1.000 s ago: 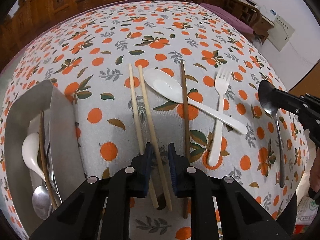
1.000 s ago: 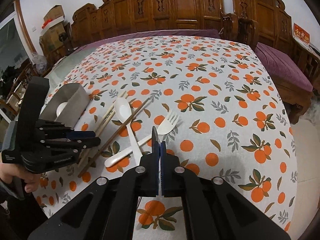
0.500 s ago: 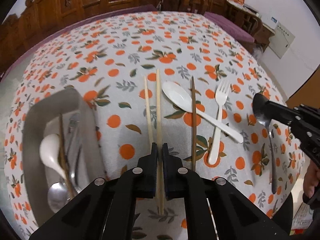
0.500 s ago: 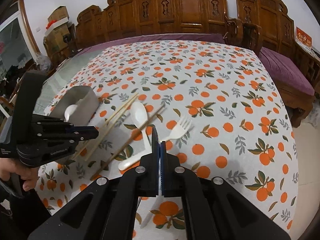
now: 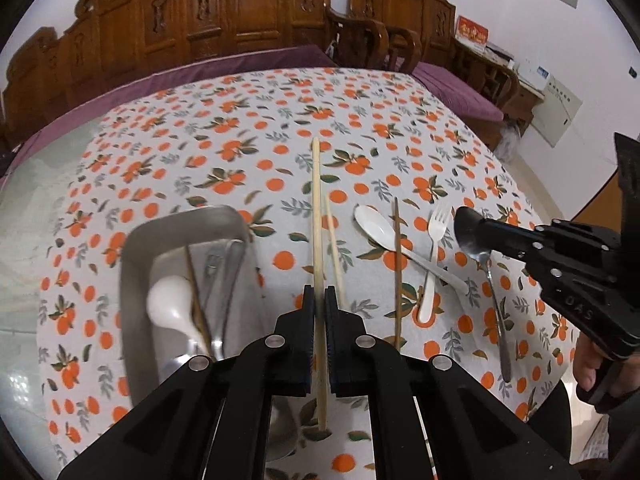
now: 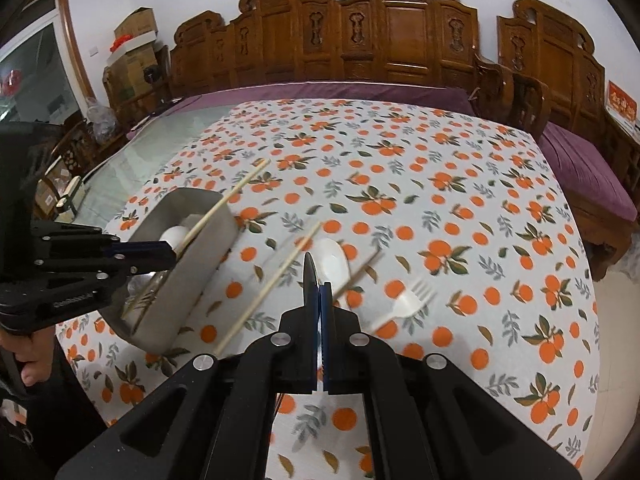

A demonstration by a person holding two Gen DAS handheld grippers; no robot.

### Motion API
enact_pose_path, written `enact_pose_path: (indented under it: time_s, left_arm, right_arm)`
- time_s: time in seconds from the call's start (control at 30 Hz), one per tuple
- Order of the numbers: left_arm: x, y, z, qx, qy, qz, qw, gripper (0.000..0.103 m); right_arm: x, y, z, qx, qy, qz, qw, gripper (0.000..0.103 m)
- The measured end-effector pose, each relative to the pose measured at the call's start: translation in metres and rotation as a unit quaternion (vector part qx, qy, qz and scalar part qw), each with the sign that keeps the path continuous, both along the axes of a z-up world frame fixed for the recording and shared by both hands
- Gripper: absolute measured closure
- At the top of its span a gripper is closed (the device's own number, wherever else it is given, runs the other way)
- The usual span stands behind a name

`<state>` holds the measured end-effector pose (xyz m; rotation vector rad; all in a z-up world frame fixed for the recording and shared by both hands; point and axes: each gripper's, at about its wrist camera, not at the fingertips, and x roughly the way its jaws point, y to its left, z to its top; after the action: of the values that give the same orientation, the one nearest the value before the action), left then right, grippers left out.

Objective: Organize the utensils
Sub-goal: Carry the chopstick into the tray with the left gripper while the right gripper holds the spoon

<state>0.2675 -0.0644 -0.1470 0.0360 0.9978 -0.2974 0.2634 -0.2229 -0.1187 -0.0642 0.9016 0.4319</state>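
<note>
Carved dark wooden chairs ring a table under an orange-print tablecloth. At the bottom of the left wrist view, the left gripper has its jaws pressed narrow on a pale bamboo chopstick that runs toward 12 o'clock. A second pale chopstick lies on the cloth just beside it at 1 o'clock. At 9 o'clock sits a steel tray holding a white soup spoon, a dark chopstick and metal cutlery. Toward 2 o'clock lie a white spoon, a dark brown chopstick, a white plastic fork and a metal spoon. The right gripper has its jaws closed together; whether anything is pinched between them cannot be told.
</note>
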Motion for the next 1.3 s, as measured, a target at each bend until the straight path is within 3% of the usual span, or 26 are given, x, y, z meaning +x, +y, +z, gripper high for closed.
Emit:
enact_pose_path:
  time_s: [0.37, 0.73, 1.3]
  left_arm:
    - [-0.017, 0.05, 0.006, -0.007, -0.002, 0.019, 0.9998, 0.099]
    - [-0.021, 0.093, -0.023, -0.006, 0.029, 0.043, 0.9986, 0.099]
    - [-0.007, 0.104, -0.058, -0.007, 0.062, 0.053, 0.9966, 0.099]
  right_arm:
    - [0.0, 0.041, 0.012, -0.004, -0.007, 0.024, 1.0, 0.101]
    - [0.001, 0.074, 0.015, -0.01, -0.008, 0.045, 0.999, 0.101]
    - [0.006, 0.099, 0.017, -0.017, -0.006, 0.061, 0.998, 0.101]
